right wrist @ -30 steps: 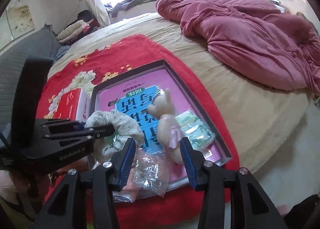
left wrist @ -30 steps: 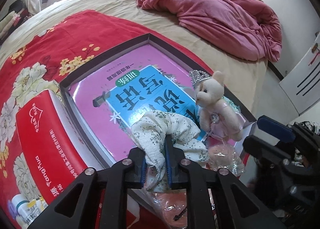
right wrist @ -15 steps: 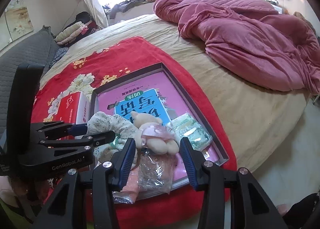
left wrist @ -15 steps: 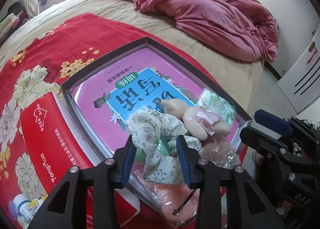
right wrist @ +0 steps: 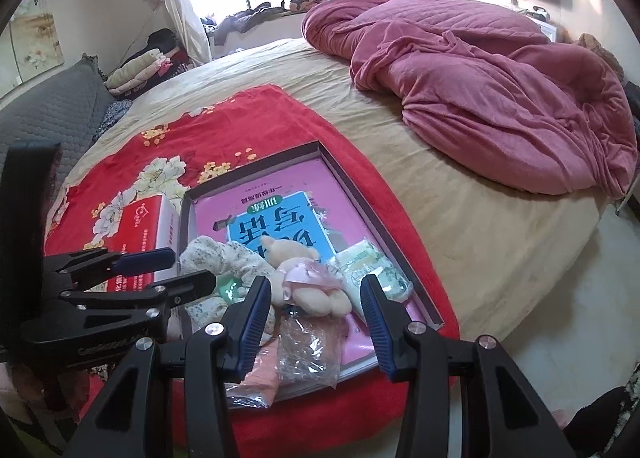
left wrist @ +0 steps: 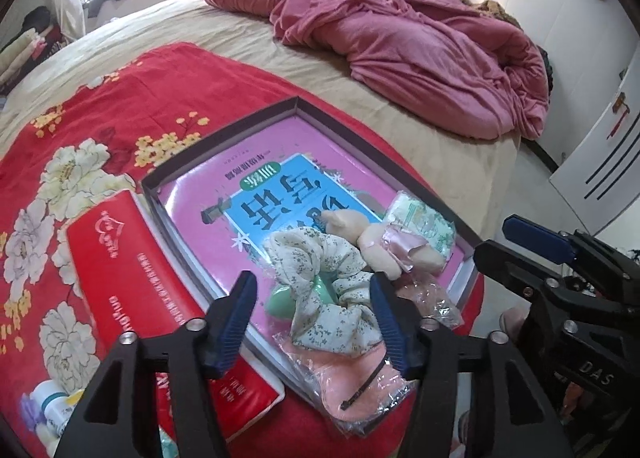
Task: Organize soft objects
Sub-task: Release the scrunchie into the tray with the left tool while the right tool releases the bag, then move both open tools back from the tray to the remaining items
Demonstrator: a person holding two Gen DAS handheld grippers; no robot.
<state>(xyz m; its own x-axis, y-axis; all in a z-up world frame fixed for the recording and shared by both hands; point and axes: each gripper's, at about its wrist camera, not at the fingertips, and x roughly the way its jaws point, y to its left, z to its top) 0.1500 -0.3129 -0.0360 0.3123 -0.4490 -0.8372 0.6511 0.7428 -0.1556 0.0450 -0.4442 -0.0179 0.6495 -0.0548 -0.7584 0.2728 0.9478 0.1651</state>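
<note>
A cream floral scrunchie point(left wrist: 320, 274) lies on the pink book in the grey tray point(left wrist: 224, 126), partly over a mint-green soft piece point(left wrist: 282, 298). My left gripper point(left wrist: 314, 314) hovers just above it, its jaws opening, neither pad pressing the fabric. A small teddy bear point(right wrist: 304, 278) in a pink dress lies on its side beside the scrunchie point(right wrist: 224, 262). My right gripper point(right wrist: 314, 314) stands open just short of the bear, not touching it. A pink soft item in a clear bag point(left wrist: 352, 374) rests on the tray's near edge.
A green tissue pack point(left wrist: 424, 222) sits in the tray's near right corner. A red tissue box point(left wrist: 132, 278) lies left of the tray on the red floral blanket point(left wrist: 100, 106). A crumpled pink duvet point(right wrist: 500, 98) covers the far bed. The bed edge and floor are on the right.
My left gripper let go of the scrunchie, which dropped onto the book, and drew back upward. The teddy bear went from upright to lying on its side. The right gripper kept still.
</note>
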